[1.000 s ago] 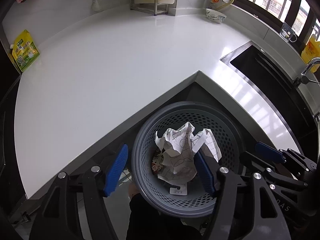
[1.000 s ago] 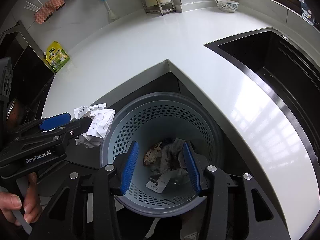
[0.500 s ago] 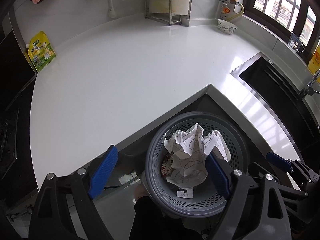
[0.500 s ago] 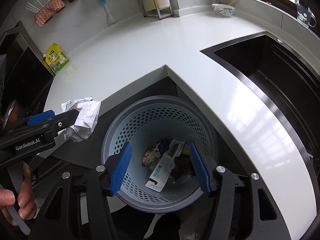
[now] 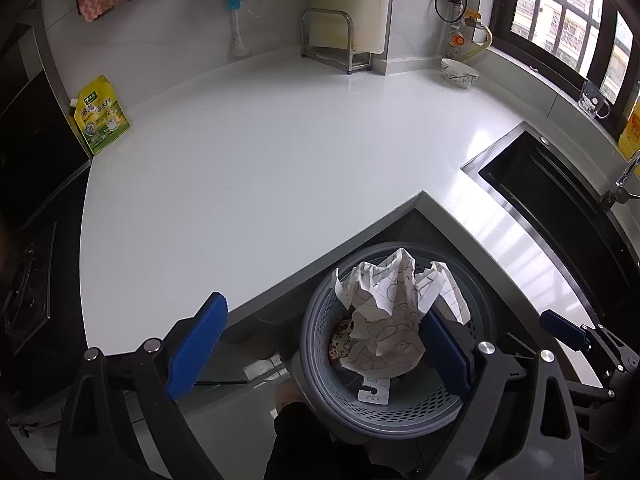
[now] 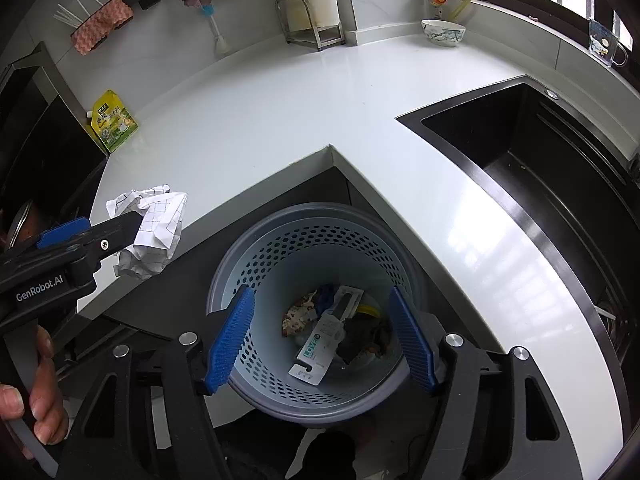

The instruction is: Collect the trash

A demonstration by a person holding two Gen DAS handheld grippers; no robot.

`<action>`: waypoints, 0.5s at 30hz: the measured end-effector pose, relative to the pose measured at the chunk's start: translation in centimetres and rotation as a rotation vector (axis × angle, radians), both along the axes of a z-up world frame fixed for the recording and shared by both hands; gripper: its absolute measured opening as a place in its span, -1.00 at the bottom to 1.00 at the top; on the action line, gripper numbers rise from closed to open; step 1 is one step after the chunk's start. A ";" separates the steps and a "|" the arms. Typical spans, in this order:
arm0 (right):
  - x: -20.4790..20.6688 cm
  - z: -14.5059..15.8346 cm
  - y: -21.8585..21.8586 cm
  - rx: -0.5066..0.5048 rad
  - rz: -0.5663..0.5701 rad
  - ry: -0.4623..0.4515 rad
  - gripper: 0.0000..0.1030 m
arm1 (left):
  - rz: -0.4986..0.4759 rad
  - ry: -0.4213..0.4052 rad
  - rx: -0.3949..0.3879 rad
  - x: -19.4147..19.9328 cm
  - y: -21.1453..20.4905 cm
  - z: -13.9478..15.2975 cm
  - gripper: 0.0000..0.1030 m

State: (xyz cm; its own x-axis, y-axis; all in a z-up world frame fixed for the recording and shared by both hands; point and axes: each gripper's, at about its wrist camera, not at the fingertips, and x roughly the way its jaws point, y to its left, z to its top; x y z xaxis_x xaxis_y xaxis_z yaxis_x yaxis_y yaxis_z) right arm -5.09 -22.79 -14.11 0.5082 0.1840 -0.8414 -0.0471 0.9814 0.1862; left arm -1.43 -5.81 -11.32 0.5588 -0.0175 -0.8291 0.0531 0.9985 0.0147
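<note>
A grey perforated trash basket (image 5: 316,320) (image 6: 320,236) stands on the floor in the counter's inner corner, with a white card and scraps (image 6: 320,340) at its bottom. My left gripper (image 5: 320,344) (image 6: 96,232) is wide open; a crumpled checked paper ball (image 5: 392,312) (image 6: 154,232) clings to its right finger, above the basket's left rim. My right gripper (image 6: 320,340) is open and empty, held over the basket mouth.
The white L-shaped counter (image 5: 260,168) wraps the corner. A black sink (image 6: 540,160) is on the right. A green-yellow pouch (image 5: 102,116), a metal rack (image 5: 332,40) and a bowl (image 5: 460,72) stand at the back. A black stove (image 5: 24,280) is at left.
Both grippers have risen and pulled back from the basket. The left jaws opened wider, with the paper ball still against the right finger. The right jaws opened after dropping dark trash into the basket.
</note>
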 end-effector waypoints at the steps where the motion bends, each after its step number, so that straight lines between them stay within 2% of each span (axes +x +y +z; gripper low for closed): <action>1: 0.0 0.0 0.0 -0.002 0.001 -0.001 0.32 | 0.002 -0.003 0.000 -0.1 0.1 0.1 0.80; 15: -0.3 0.4 0.3 -0.010 0.007 0.012 0.36 | 0.033 -0.002 0.013 -0.5 0.6 0.4 0.87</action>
